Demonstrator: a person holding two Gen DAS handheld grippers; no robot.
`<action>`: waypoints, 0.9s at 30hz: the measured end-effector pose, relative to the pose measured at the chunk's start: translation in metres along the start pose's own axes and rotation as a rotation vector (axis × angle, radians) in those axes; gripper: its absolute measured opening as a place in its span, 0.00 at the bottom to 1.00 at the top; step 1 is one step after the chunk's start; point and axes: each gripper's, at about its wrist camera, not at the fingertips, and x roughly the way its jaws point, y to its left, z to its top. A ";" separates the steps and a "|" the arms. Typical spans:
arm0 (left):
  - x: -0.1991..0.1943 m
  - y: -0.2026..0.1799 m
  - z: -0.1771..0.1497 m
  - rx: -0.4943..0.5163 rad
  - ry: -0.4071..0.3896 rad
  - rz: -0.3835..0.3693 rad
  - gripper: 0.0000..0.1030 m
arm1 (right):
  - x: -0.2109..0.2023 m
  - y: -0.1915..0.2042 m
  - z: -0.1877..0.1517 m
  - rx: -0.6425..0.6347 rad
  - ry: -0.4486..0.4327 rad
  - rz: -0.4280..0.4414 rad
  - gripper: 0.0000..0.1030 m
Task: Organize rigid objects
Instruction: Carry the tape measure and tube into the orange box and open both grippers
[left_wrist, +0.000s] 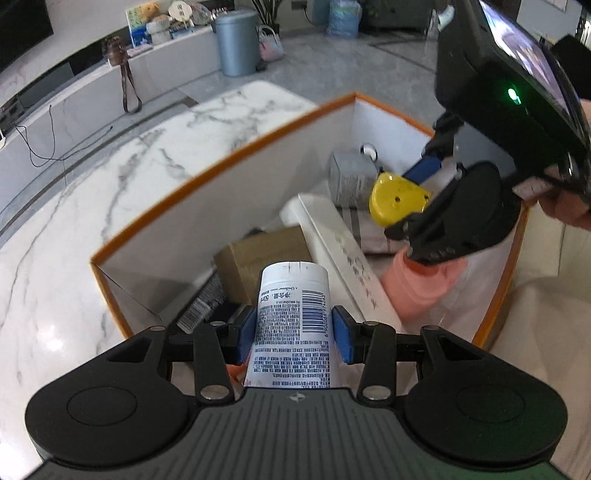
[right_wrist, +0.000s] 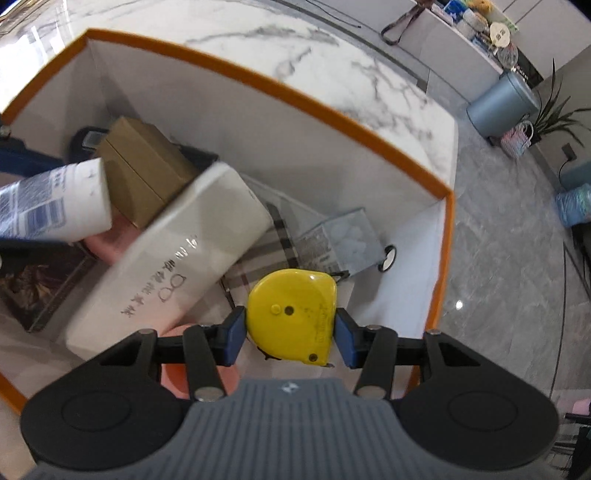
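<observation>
Left wrist view. We hold a white plastic tube (left_wrist: 291, 325), cylindrical, flat-capped, printed with fine text and a barcode, clenched between the blue pads of our left gripper (left_wrist: 293, 334). It hangs over the near end of the orange-rimmed box (left_wrist: 207, 173), a white-walled carton standing on a glossy veined marble table (left_wrist: 110, 192). At 1 o'clock our right gripper (left_wrist: 417, 192) grasps a yellow tape measure (left_wrist: 397, 197) above the box interior. At 12 o'clock lie a brown cardboard carton (left_wrist: 258, 254) and a long white glasses box (left_wrist: 343, 258); at 2 o'clock, a salmon-pink soft-looking cylinder (left_wrist: 417, 291).

Right wrist view. Our right gripper (right_wrist: 290, 334) clamps the tape measure (right_wrist: 291, 314), a smooth hard shell, rounded on one side. At 12 o'clock, a clear plastic case (right_wrist: 340, 240) rests on a plaid-patterned flat item (right_wrist: 258, 258). The glasses box (right_wrist: 173, 258) lies tilted at 10 o'clock, the brown carton (right_wrist: 144, 173) beyond it, the tube (right_wrist: 59, 203) at 9 o'clock.

Step, as we judge it: both items are carried over the box, awaiting placement. Next calls for lowering each into a free gap, then releasing.
</observation>
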 end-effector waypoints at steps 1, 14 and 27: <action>0.002 -0.001 -0.002 0.002 0.007 0.000 0.49 | 0.004 -0.002 0.000 0.005 0.001 0.005 0.49; 0.013 -0.008 -0.008 0.003 0.059 0.011 0.50 | 0.009 -0.001 -0.004 0.042 -0.004 0.019 0.51; -0.003 -0.004 -0.008 -0.039 -0.002 0.002 0.64 | -0.007 0.007 -0.002 0.040 -0.066 -0.016 0.62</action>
